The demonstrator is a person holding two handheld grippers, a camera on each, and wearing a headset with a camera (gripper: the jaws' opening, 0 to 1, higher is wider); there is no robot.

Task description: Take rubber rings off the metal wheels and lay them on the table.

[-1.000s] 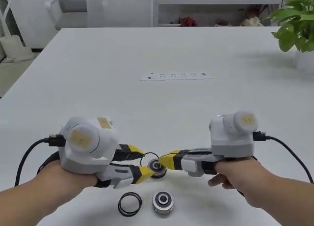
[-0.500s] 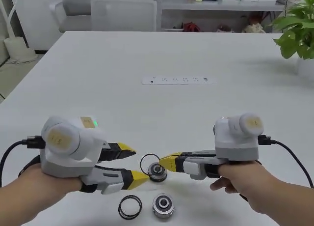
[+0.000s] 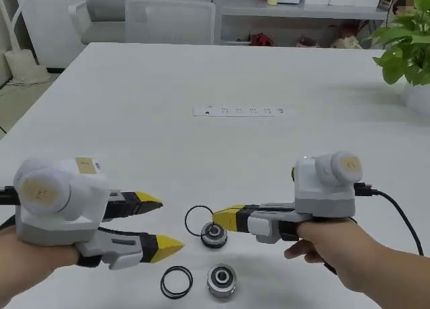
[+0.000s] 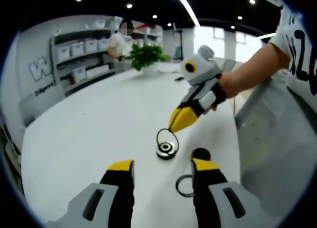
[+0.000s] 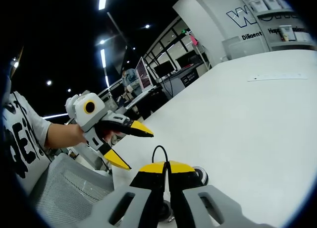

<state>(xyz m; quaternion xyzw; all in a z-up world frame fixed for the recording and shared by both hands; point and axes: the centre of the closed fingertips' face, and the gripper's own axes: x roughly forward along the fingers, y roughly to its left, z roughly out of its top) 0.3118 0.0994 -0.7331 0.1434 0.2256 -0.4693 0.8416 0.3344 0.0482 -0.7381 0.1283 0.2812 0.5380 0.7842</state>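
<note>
Two wheels sit near the desk's near edge, about midway along it. The nearer wheel [image 3: 222,281] is bare, and its ring [image 3: 177,281] lies flat on the desk [image 3: 201,74] just beside it. The farther wheel [image 3: 213,234] has a second ring [image 3: 197,219] standing upright against it, pinched in the closed jaws of the right gripper [image 3: 225,218]. I cannot tell whether that ring is fully clear of the wheel. The left gripper [image 3: 158,223] hangs apart, jaws spread wide and holding nothing.

The step in hand looks like freeing this second ring and laying it down. To do it well, steady the wheel with the left gripper if the rubber catches. Draw the ring sideways off the rim rather than stretching it upward. Then lower it flat onto bare desk beside the other ring before opening, so it does not spring or roll.

As for writing, the wall lettering [image 5: 238,14] starts with a large "W", and a smaller line beneath seems to begin "Diligen"; the rest is cut off. The shirt print [image 5: 22,139] and the sticker [image 3: 85,165] on the left gripper are unreadable.
</note>
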